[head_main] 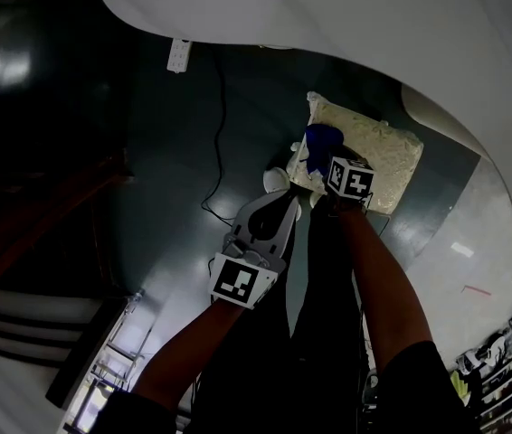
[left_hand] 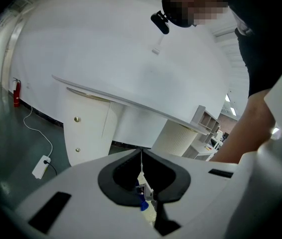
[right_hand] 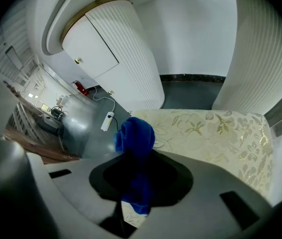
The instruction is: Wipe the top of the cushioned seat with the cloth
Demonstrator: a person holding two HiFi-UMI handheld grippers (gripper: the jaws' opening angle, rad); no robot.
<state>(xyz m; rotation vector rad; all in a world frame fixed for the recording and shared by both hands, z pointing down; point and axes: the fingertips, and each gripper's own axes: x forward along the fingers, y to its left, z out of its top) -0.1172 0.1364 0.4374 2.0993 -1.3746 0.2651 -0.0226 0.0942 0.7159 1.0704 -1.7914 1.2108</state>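
Head view puts both of our tools low over the dark floor, beside the cream seat with its leaf pattern. The right gripper is clamped on the blue cloth, which hangs over the seat's near left corner. We judge that a sensible starting point, since a stroke from there can run across the whole top.

From the right gripper view, the right gripper pinches the cloth at its middle. A rounded wad sticks out past the jaws and a tail hangs below. The wad gives a soft pad for rubbing, and the patterned seat spreads out just beyond it. We cannot tell whether the cloth is pressing on the fabric yet.

Our left gripper is held back, short of the seat's edge. In the left gripper view, the left gripper has its jaws together with nothing between them. It has no part in the wiping, so we judge it is kept clear of the cloth's path.
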